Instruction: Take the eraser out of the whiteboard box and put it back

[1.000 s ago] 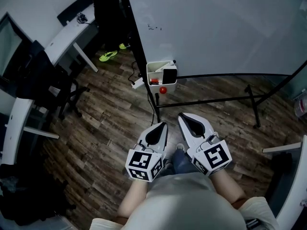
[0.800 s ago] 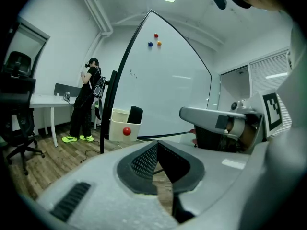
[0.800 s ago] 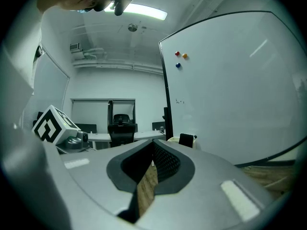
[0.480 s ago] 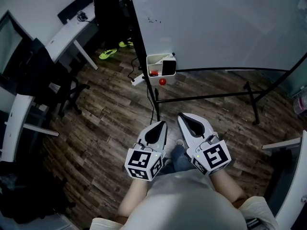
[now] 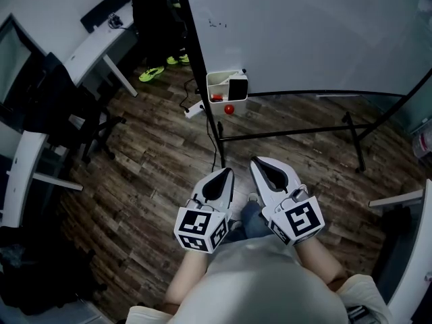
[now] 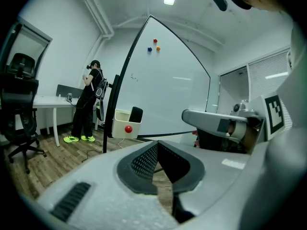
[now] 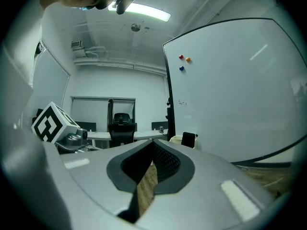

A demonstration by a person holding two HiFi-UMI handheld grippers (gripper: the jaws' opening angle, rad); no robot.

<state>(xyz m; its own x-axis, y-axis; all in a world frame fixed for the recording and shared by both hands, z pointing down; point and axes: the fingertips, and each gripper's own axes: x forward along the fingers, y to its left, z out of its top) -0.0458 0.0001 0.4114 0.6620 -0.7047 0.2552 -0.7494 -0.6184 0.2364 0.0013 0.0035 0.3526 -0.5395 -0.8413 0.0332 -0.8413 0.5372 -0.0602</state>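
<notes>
A white whiteboard box (image 5: 219, 86) hangs at the whiteboard's lower left corner, with the black eraser (image 5: 237, 88) standing upright in it and a red round magnet (image 5: 229, 109) on its front. Both grippers are held side by side low in the head view, well short of the box. My left gripper (image 5: 226, 174) is shut and holds nothing. My right gripper (image 5: 260, 163) is also shut and empty. In the left gripper view the box (image 6: 122, 124) and eraser (image 6: 135, 114) sit ahead to the left. In the right gripper view the eraser (image 7: 188, 140) shows just right of the jaw tips.
The whiteboard (image 5: 304, 32) stands on a black frame with legs (image 5: 351, 144) across the wood floor. A cable (image 5: 217, 147) trails below the box. Desks and a black office chair (image 5: 61, 106) fill the left side. A person (image 6: 90, 102) stands by the far desk.
The box and whiteboard have slid slightly upward in the head view. Both grippers keep their places below the camera and stay shut.
</notes>
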